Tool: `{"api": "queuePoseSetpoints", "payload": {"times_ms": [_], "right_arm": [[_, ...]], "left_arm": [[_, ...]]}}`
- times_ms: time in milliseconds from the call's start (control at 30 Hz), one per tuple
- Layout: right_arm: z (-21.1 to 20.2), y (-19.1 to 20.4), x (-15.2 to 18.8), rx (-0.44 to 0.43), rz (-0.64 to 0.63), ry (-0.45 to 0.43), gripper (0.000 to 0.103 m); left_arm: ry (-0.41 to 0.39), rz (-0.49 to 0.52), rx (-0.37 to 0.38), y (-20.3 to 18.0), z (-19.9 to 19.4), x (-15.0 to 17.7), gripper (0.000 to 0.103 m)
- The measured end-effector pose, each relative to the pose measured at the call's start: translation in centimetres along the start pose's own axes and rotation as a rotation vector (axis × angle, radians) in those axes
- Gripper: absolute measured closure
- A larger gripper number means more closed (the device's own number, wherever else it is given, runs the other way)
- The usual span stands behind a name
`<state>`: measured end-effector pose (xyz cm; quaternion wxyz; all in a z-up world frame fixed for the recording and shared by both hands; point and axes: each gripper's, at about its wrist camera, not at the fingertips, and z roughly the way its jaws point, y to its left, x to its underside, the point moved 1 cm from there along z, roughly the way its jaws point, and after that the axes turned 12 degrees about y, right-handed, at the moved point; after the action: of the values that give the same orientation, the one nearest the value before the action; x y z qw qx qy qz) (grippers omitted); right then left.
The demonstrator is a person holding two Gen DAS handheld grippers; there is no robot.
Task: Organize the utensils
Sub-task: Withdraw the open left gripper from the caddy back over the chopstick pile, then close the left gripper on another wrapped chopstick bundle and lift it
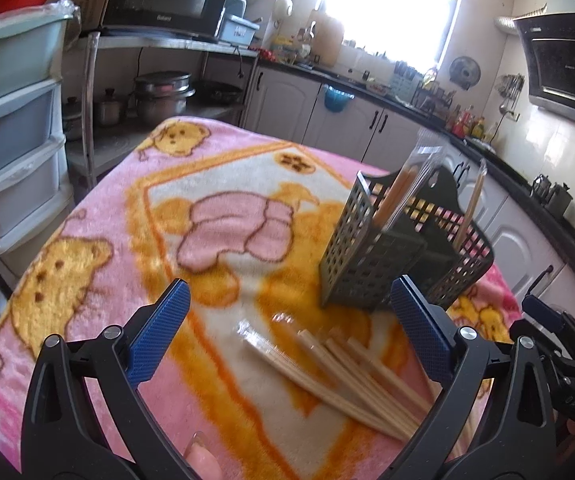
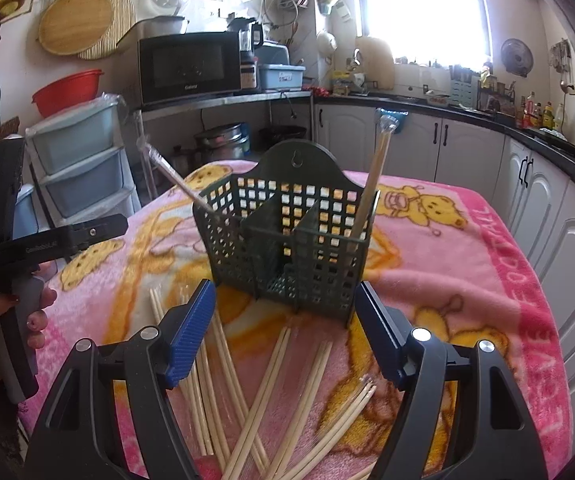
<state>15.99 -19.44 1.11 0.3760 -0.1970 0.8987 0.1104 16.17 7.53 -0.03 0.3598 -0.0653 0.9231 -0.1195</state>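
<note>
A dark green holder point(image 2: 287, 248) stands on a pink blanket point(image 2: 467, 264) (yellow bears), beside pale wooden chopsticks point(image 2: 271, 392).

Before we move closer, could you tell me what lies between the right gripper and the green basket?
Wrapped chopsticks on the blanket, between the right gripper and green basket, in the right wrist view.

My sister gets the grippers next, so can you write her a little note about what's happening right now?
Left gripper: open, holding nothing, above the loose chopsticks.
Right gripper: open, holding nothing, also over the pile.
Green holder: upright on the pink blanket.
Done: one wrapped pair stands in the holder's right compartment, another wrapped pair leans out of its left side.
Left: several wrapped pairs lie crisscrossed on the blanket in front of the holder; pick them up and stand them inside.
</note>
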Motion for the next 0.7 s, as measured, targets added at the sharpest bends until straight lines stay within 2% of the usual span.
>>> {"api": "queuePoseSetpoints", "payload": {"times_ms": [333,400,467,533,567,633,700], "right_arm": [[2.5,0.8,0.9,-0.007,-0.012,0.103,0.034],[3.3,1.0,1.1,-0.008,-0.013,0.133,0.037],[4.3,1.1,1.2,-0.012,-0.014,0.171,0.046],[5.2,1.0,1.3,-0.021,-0.008,0.209,0.052],[5.7,0.9,1.3,-0.021,-0.004,0.230,0.055],[6.7,0.8,1.2,-0.024,0.002,0.268,0.060],[7.7,0.6,1.1,-0.025,0.006,0.301,0.062]], "left_arm": [[0.119,-0.007,-0.010,1.5,2.6,2.0,0.011],[0.145,0.000,0.004,1.6,3.1,2.3,0.011],[0.162,0.009,0.010,1.6,3.4,2.6,0.019],[0.192,0.010,0.021,1.7,4.0,2.9,0.036],[0.208,0.004,0.026,1.7,4.3,3.0,0.039],[0.242,-0.014,0.056,2.1,5.0,3.1,0.051],[0.277,-0.045,0.089,2.6,5.8,3.3,0.059]]}}
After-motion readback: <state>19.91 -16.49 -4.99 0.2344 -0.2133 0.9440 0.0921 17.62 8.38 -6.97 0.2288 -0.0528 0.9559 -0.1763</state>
